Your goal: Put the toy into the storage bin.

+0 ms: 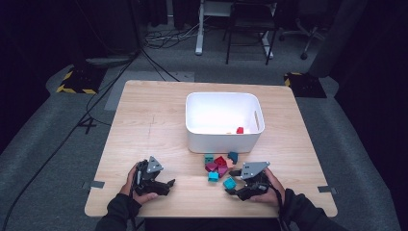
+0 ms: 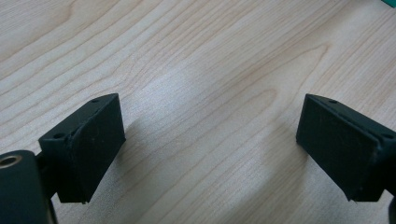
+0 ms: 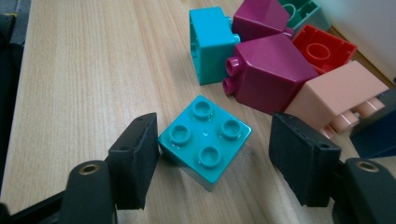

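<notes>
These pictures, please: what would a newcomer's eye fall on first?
The heap of bright bricks on the wooden table, just in front of the white bin. Next, the teal brick lying studs up between the right gripper's open jaws, one pad against its edge.

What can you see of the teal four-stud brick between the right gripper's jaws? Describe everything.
The teal brick is square, glossy plastic, with four round studs facing up. It sits flat on the wooden table, apart from the brick pile. It lies between the right gripper jaws: one corner meets the left pad, the other pad stands clear.
</notes>
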Action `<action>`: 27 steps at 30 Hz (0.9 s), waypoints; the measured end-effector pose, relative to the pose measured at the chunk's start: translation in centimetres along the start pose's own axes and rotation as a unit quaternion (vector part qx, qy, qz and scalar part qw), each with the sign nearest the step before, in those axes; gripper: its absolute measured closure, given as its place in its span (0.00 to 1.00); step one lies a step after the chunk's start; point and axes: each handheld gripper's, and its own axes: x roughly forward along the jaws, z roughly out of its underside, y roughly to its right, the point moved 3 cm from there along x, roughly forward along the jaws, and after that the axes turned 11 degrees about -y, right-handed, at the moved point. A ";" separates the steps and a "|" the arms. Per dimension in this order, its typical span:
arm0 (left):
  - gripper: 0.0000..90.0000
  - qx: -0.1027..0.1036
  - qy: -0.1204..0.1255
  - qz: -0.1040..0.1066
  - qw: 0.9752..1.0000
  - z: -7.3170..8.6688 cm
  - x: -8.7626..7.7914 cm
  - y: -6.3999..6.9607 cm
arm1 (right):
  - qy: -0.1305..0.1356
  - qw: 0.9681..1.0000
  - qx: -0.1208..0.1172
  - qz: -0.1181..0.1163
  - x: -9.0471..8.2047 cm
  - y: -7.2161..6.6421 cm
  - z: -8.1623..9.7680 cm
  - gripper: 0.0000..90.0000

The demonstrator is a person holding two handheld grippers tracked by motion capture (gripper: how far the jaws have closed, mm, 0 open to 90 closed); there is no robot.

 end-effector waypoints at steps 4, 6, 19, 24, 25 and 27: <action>0.09 0.001 -0.001 0.000 1.000 0.0 0.0 0.0 | 0.004 1.000 0.012 -0.002 0.2 -0.2 -0.2 0.38; 0.09 0.000 0.000 0.000 1.000 0.0 0.0 0.0 | 0.001 1.000 -0.007 0.000 0.2 -0.1 -0.1 0.40; 0.09 0.001 -0.001 0.000 1.000 0.0 0.0 0.0 | 0.007 1.000 -0.002 0.000 -0.1 -0.2 -0.1 0.53; 0.09 0.000 0.000 0.000 1.000 0.0 0.0 0.0 | 0.021 1.000 -0.001 0.001 -0.8 0.1 -0.3 0.53; 0.09 0.001 -0.001 0.000 1.000 0.0 0.0 0.0 | 0.025 1.000 0.005 -0.001 -0.9 0.1 -0.4 0.53; 0.09 0.000 0.000 0.000 1.000 0.0 0.0 0.0 | 0.030 0.999 0.009 0.005 -1.1 0.2 -0.5 0.53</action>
